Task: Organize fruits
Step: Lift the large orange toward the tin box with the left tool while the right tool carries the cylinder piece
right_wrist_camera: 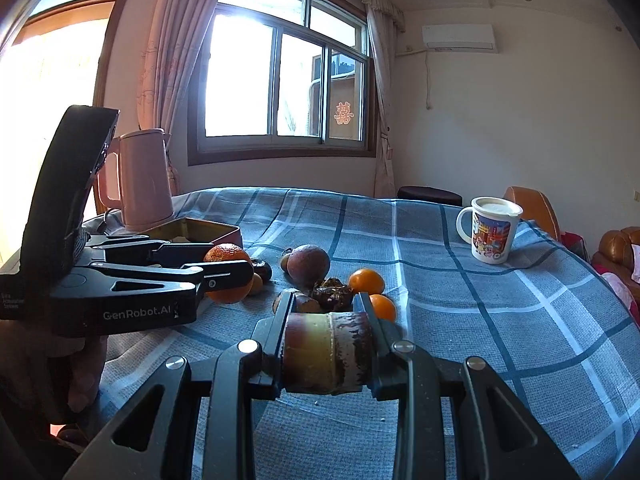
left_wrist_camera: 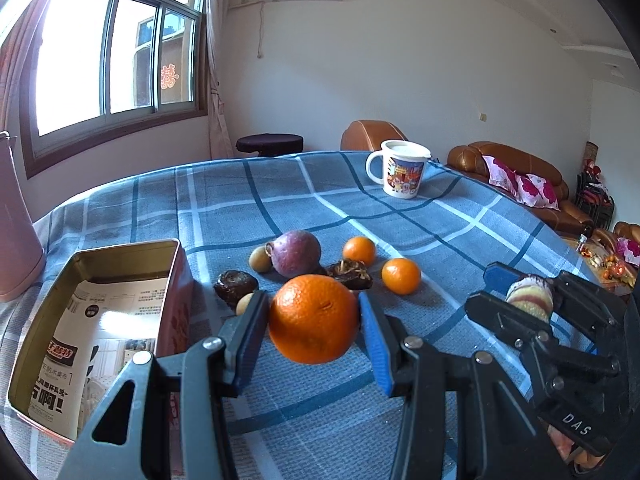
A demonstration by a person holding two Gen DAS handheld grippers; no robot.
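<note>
two fruits are held off the cloth at once. from the left wrist, the left gripper (left_wrist_camera: 314,320) is seen clamped on an orange (left_wrist_camera: 313,318), with the open tin (left_wrist_camera: 52,312) just to its left, nearer this hand; the fruit pile (left_wrist_camera: 296,258) lies ahead. from the right wrist, the right gripper (right_wrist_camera: 326,344) is closed on a cane piece (right_wrist_camera: 326,356), long axis crosswise, while the left gripper (right_wrist_camera: 224,276) stands between it and the tin (right_wrist_camera: 216,230).

A cartoon mug (left_wrist_camera: 402,170) stands far right on the checked tablecloth (left_wrist_camera: 280,200); a pink kettle (right_wrist_camera: 144,178) stands far left.
</note>
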